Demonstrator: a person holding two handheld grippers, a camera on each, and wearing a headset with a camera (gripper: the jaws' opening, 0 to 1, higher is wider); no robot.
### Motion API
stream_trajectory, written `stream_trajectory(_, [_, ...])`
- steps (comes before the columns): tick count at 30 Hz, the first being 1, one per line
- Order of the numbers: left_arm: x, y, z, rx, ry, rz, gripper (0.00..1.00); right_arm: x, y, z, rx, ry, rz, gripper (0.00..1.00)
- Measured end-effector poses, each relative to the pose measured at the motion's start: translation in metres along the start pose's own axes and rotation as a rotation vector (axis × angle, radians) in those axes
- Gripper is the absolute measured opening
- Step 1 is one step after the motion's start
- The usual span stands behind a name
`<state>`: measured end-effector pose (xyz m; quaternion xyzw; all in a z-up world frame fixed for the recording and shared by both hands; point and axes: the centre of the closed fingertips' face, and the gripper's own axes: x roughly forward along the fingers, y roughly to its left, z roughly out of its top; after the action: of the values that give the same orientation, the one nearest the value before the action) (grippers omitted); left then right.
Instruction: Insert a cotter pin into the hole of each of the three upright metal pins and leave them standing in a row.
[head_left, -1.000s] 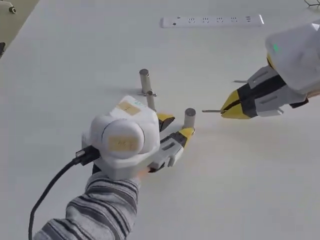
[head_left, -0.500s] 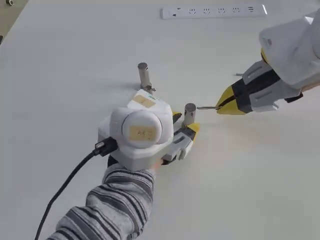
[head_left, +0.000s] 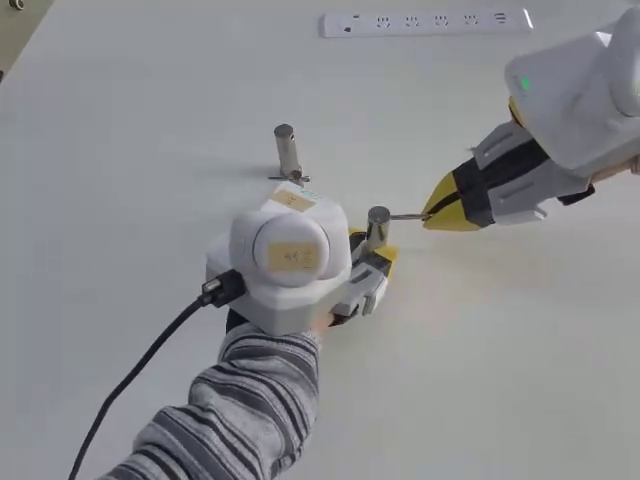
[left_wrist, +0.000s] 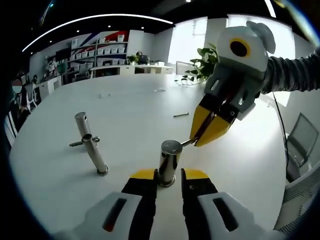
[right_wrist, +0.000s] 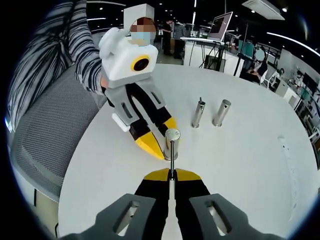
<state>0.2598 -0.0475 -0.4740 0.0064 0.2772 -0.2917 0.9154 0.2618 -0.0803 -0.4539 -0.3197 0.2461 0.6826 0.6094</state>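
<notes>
My left gripper (head_left: 372, 262) (left_wrist: 169, 175) is shut on the base of an upright metal pin (head_left: 378, 224) (left_wrist: 169, 159) (right_wrist: 171, 141) in the middle of the white table. From the right, my right gripper (head_left: 432, 213) (right_wrist: 171, 174) is shut on a thin cotter pin (head_left: 405, 216) (right_wrist: 172, 156). The cotter pin's tip touches the side of the held pin just under its head. Two more metal pins (left_wrist: 82, 123) (left_wrist: 95, 156) (right_wrist: 199, 113) (right_wrist: 221, 112) stand behind to the left, and a cotter pin (head_left: 291, 179) (left_wrist: 80, 143) sits across one of them.
A white power strip (head_left: 425, 20) lies at the far edge of the table (head_left: 130, 130). A loose cotter pin (left_wrist: 181, 114) lies on the table beyond the held pin. A black cable (head_left: 150, 360) trails from the left gripper toward me.
My right gripper has carried the cotter pin leftward until its tip reached the held pin. My left gripper has moved in around that pin's base.
</notes>
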Motion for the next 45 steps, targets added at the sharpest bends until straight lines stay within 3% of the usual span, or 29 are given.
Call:
stream_trajectory(5, [0.0,0.0,0.0,0.0,0.001,0.005,0.13,-0.001,0.003,0.002,0.016,0.006,0.004,0.0])
stream_trajectory(15, [-0.001,0.001,-0.001,0.001,0.001,0.012,0.1,0.001,0.007,0.009,0.115,0.01,-0.007,0.0])
stream_trajectory(27, [-0.001,0.001,0.0,0.032,0.0,0.006,0.1,0.005,0.008,0.017,0.09,0.015,-0.029,0.0])
stream_trajectory(45, [-0.001,0.001,0.0,0.022,-0.005,0.012,0.1,0.012,0.007,0.024,0.084,0.018,-0.06,0.0])
